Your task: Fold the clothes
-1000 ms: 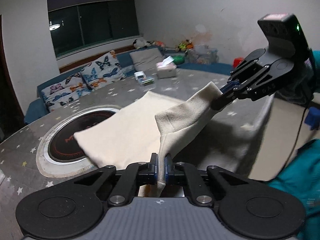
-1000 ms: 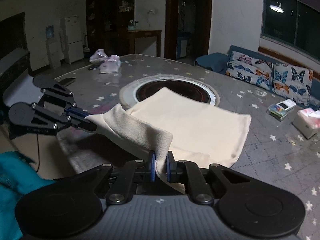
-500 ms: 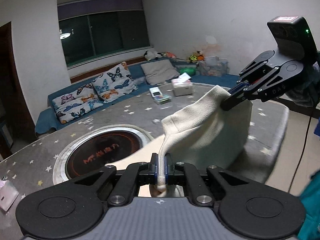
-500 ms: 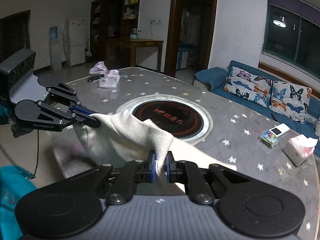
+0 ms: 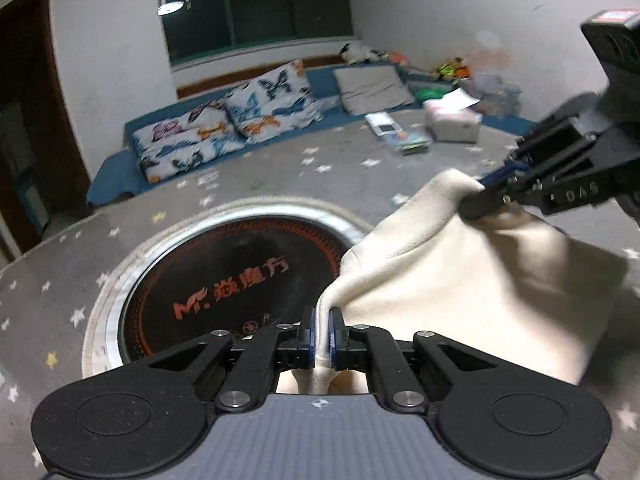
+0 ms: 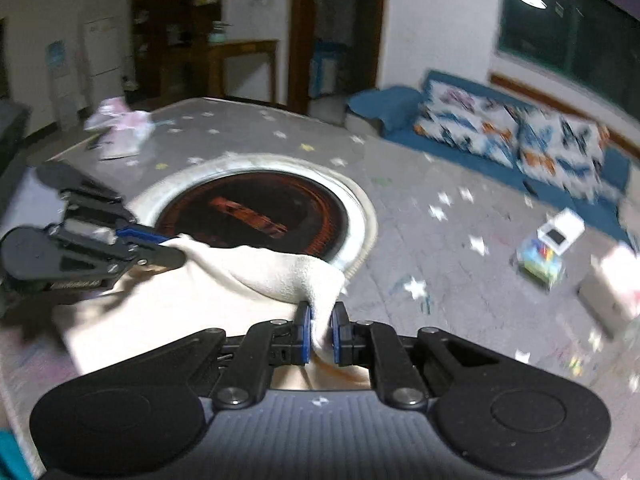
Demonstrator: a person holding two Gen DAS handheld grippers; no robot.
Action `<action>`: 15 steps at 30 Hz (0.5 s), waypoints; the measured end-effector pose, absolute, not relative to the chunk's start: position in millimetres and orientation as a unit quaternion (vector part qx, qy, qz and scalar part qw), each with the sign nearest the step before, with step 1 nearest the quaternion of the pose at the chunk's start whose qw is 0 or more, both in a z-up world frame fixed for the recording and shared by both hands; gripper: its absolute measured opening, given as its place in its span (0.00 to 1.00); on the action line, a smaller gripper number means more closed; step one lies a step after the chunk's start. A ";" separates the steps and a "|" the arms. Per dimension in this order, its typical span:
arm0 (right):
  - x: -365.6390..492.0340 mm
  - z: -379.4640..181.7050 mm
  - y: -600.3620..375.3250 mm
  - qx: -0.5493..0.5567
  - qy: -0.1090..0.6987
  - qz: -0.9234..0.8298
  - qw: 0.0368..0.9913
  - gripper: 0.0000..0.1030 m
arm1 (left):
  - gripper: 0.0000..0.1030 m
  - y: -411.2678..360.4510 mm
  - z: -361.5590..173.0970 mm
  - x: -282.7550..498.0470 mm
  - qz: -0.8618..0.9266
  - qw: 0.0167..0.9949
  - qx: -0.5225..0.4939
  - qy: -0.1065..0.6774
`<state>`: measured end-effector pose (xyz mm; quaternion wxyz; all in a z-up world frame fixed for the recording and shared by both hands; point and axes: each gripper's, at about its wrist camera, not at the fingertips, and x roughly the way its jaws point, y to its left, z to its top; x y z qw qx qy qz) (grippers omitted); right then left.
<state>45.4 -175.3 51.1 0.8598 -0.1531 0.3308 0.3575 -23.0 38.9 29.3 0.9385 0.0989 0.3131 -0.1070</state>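
Observation:
A cream garment [image 5: 460, 280] is folded over on the grey star-patterned table [image 5: 280, 184], its upper edge held by both grippers. My left gripper [image 5: 320, 334] is shut on one corner of it. My right gripper [image 6: 319, 330] is shut on the other corner; it also shows at the right of the left wrist view [image 5: 476, 196]. The left gripper shows at the left of the right wrist view [image 6: 168, 250]. The cream garment [image 6: 200, 304] lies close to the table near its front edge, beside the round cooktop.
A round black cooktop [image 5: 232, 280] with a pale rim sits in the table's middle. A tissue box [image 5: 452, 124] and small packets [image 5: 408, 142] lie at the far right. A pink-white bundle [image 6: 120, 132] lies at the far left. Butterfly cushions [image 5: 228, 128] line a blue bench behind.
Both grippers carried the held edge up and forward over the garment, then down toward the table by the cooktop. The garment is now doubled over. Both stay shut on it.

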 end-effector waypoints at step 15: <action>42.7 46.4 -188.8 -0.090 0.329 0.317 0.885 0.26 | 0.20 48.5 35.0 -5.7 -0.024 0.944 0.049 0.326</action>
